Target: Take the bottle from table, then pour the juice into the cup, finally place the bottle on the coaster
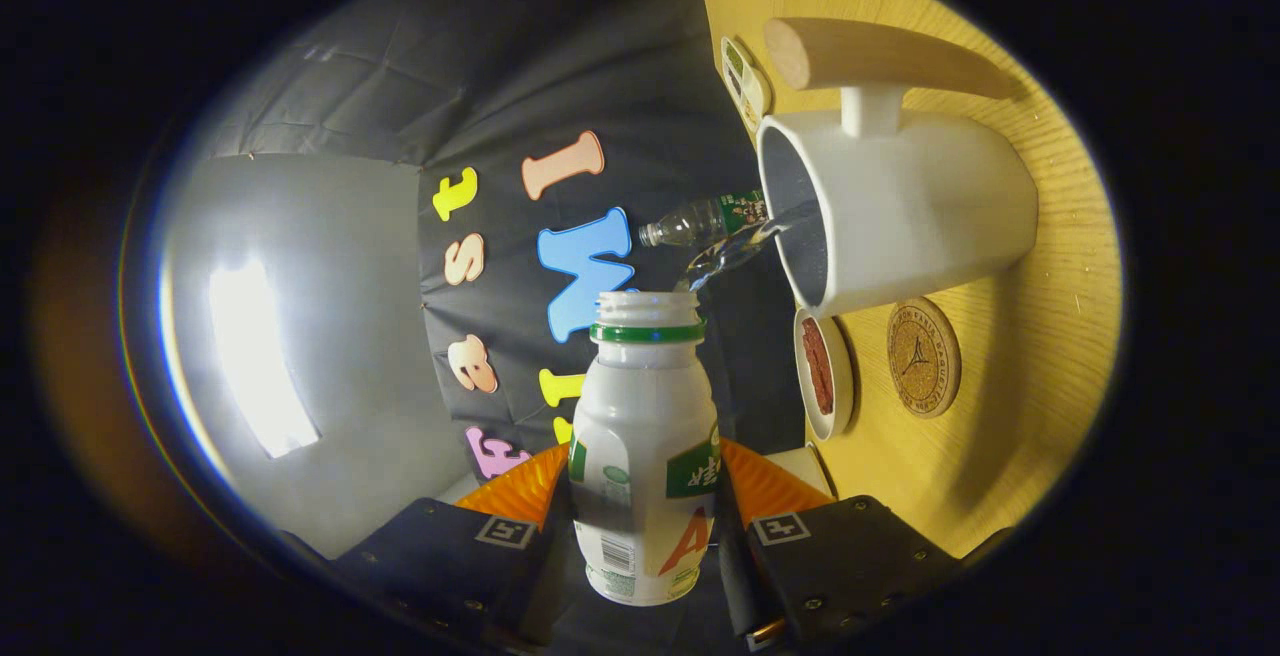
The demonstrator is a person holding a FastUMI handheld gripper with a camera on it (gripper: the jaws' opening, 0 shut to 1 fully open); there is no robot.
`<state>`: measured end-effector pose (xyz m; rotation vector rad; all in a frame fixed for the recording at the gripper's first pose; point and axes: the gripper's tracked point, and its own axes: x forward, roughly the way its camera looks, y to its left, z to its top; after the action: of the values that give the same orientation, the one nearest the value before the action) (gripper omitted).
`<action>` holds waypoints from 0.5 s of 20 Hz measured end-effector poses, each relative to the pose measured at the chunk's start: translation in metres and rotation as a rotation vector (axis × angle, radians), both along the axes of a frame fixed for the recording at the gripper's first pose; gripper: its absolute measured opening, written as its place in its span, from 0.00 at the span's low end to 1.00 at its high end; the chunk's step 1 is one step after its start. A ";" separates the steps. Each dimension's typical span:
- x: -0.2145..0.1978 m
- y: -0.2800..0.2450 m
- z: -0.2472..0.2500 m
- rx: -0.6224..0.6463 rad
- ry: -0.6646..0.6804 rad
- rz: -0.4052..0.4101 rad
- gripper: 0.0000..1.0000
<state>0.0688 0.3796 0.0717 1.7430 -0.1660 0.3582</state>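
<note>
With the whole view rolled well over to one side, I judge the pouring step is in hand. My gripper (640,526) is closed on the white juice bottle (645,446), one finger pressed to each flank of its body, label facing me. The cap is off; the open mouth with its green neck ring points ahead toward the white cup (900,206). No juice visible at the mouth or in the air. The mouth sits just short of the cup's rim, not yet over the opening.

The cup stands on the yellow wooden table (1040,356), with a wooden handle (880,58) on a white stub.

Next move, as I read it: bring the mouth over the cup's opening and tip further until juice runs, keeping the squeeze steady, since a thin plastic body will likely give. After that, level the bottle and carry it to the cork coaster (923,357), which lies flat on the table just beside the cup's base.

Count:
- juice bottles in my fingers: one
- cups: one
- cork coasters: one
- small white dish (825,373) with something reddish-brown in it, between cup and coaster: one
- clear plastic bottles (700,221) beyond the cup's rim: one certain; a second clear shape beside it, cannot tell
- small patterned tile (745,81) past the handle: one, detail unclear
</note>
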 end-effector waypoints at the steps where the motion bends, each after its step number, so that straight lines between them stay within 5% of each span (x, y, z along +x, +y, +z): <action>1: 0.000 0.000 0.000 0.003 -0.002 0.000 0.64; 10: 0.000 -0.003 0.006 0.037 -0.016 -0.009 0.64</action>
<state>0.0688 0.3766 0.0774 1.7761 -0.1928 0.3644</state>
